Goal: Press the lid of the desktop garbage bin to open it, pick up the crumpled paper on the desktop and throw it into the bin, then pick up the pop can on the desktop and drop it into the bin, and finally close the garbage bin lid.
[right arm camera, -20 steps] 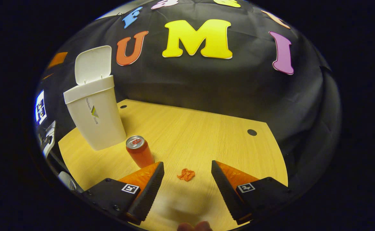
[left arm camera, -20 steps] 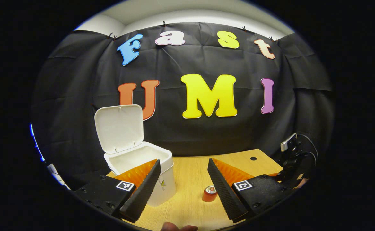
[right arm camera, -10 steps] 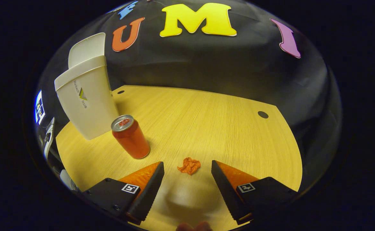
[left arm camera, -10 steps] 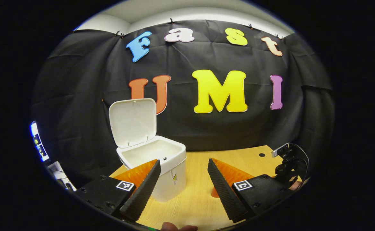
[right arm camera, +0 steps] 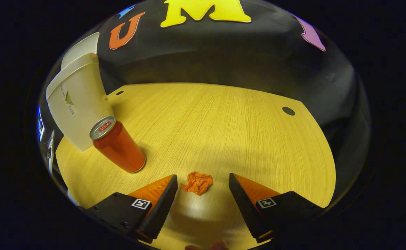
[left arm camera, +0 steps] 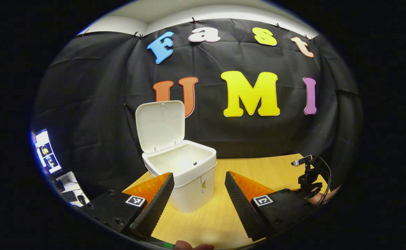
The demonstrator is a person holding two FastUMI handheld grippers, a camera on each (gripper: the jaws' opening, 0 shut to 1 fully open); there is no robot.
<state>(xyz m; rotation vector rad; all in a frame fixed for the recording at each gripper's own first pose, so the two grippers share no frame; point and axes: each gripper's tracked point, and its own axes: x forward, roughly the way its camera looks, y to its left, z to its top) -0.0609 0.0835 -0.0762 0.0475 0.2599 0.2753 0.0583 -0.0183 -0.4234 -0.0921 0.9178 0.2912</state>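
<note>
With its jaws wide, the right gripper (right arm camera: 203, 187) hangs over the crumpled orange paper ball (right arm camera: 196, 182) on the wooden desktop (right arm camera: 224, 125), near the upright red pop can (right arm camera: 119, 146) and the open-lidded white plastic bin (right arm camera: 74, 104), so the paper pickup appears in hand and calls for lowering and closing, while the left gripper (left arm camera: 197, 187), jaws also wide, hovers before the bin.

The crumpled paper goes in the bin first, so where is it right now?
In the right gripper view the crumpled paper lies on the wooden desktop, between the open right gripper fingers' tips, untouched, right of the upright pop can.
</note>
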